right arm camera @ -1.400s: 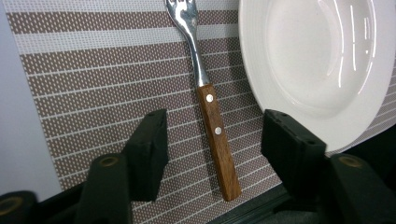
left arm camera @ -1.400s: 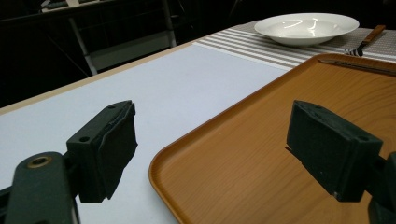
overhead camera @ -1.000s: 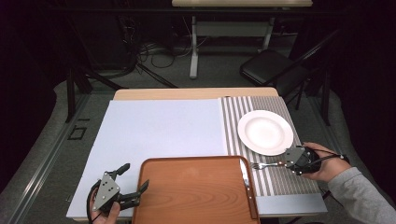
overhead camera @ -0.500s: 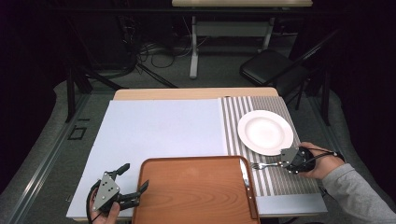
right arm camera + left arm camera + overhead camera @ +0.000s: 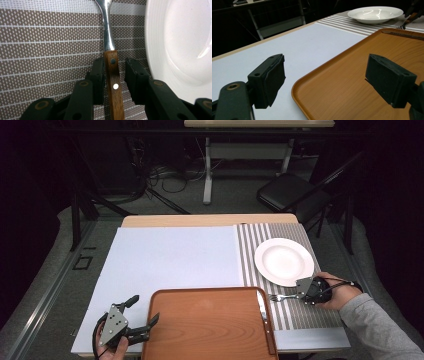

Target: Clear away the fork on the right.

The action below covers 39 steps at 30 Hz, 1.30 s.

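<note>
The fork [image 5: 111,75] lies on the striped mat [image 5: 50,37] just beside the plate [image 5: 180,45]; its wooden handle is straddled by the right gripper [image 5: 114,75], whose jaws have just been closing but are not yet pressed on. The handle should be pinched squarely before lifting; the left gripper [image 5: 324,80] is held spread over the tray [image 5: 352,75]

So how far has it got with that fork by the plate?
Early on. Done: the plate sits on the striped mat, and the tray is bare. In hand: the right gripper straddles the fork's wooden handle; its jaws have just been closing, with a slim gap showing on the right side. Left: gripping, lifting and placing it. The left gripper waits open at the tray's edge.
</note>
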Each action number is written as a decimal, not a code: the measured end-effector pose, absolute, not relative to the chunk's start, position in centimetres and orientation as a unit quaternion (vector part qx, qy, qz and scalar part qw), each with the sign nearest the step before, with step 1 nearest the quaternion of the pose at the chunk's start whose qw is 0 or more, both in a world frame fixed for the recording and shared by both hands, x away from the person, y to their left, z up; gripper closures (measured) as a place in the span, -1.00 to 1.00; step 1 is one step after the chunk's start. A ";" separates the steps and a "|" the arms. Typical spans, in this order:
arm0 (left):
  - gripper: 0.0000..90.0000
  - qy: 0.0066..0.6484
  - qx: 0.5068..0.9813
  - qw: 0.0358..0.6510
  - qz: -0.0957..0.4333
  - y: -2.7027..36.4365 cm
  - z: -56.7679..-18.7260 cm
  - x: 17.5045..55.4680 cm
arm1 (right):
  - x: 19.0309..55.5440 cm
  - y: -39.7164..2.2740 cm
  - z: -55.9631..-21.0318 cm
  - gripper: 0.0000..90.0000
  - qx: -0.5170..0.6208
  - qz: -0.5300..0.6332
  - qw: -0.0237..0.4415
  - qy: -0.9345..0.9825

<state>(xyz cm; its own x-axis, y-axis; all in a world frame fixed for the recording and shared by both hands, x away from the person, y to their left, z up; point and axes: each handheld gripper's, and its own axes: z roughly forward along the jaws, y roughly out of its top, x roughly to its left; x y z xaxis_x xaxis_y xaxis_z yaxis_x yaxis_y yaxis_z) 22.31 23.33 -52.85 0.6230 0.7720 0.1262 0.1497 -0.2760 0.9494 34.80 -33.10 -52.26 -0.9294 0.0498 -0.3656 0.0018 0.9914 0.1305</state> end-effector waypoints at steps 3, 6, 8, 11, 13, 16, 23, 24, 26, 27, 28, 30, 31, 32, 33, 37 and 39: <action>-0.65 0.312 0.739 0.515 0.302 23.3 -52.9 22.3 | 34.9 -33.0 -52.4 0.55 0.011 0.062 0.186 0.981; -0.65 0.312 0.739 0.515 0.302 23.3 -52.9 22.3 | 35.0 -33.0 -52.6 0.56 0.013 0.057 0.183 0.981; -0.65 0.312 0.740 0.515 0.302 23.3 -52.9 22.3 | 35.0 -33.0 -52.8 0.57 0.011 0.062 0.187 0.980; -0.65 0.312 0.739 0.515 0.302 23.3 -52.9 22.3 | 35.1 -32.9 -52.9 0.60 0.006 0.053 0.182 0.982; -0.65 0.312 0.739 0.515 0.302 23.3 -52.9 22.3 | 35.1 -32.8 -52.8 0.60 0.002 0.049 0.179 0.983; -0.65 0.311 0.740 0.515 0.302 23.3 -52.9 22.3 | 35.1 -32.8 -52.8 0.62 0.005 0.047 0.177 0.983; -0.65 0.311 0.740 0.515 0.302 23.3 -52.9 22.3 | 35.1 -32.7 -52.9 0.71 -0.003 0.043 0.177 0.983; -0.65 0.311 0.740 0.515 0.302 23.3 -52.9 22.3 | 35.1 -32.7 -52.9 0.71 -0.003 0.042 0.177 0.983; -0.65 0.311 0.740 0.515 0.302 23.3 -52.9 22.3 | 35.1 -32.6 -52.9 0.72 -0.006 0.041 0.175 0.984; -0.65 0.311 0.740 0.515 0.302 23.3 -52.9 22.3 | 35.1 -32.6 -52.9 0.72 -0.007 0.039 0.175 0.984; -0.65 0.311 0.740 0.515 0.302 23.3 -52.9 22.3 | 35.2 -32.6 -52.9 0.72 -0.008 0.039 0.175 0.984; -0.65 0.311 0.740 0.515 0.302 23.3 -52.9 22.3 | 35.1 -32.5 -52.8 0.72 -0.008 0.034 0.175 0.984; -0.65 0.311 0.740 0.515 0.302 23.3 -52.9 22.3 | 35.2 -32.5 -52.9 0.72 -0.010 0.036 0.176 0.984; -0.65 0.311 0.740 0.515 0.302 23.3 -52.9 22.3 | 35.2 -32.5 -52.8 0.72 -0.011 0.033 0.175 0.984; -0.65 0.311 0.740 0.515 0.302 23.3 -52.9 22.3 | 35.1 -32.5 -52.7 0.72 -0.012 0.029 0.173 0.984; -0.65 0.311 0.740 0.515 0.302 23.3 -52.9 22.3 | 35.0 -32.7 -52.9 0.72 -0.009 0.042 0.182 0.982; -0.65 0.311 0.740 0.514 0.302 23.3 -52.9 22.3 | 35.0 -32.7 -52.8 0.72 -0.006 0.039 0.179 0.983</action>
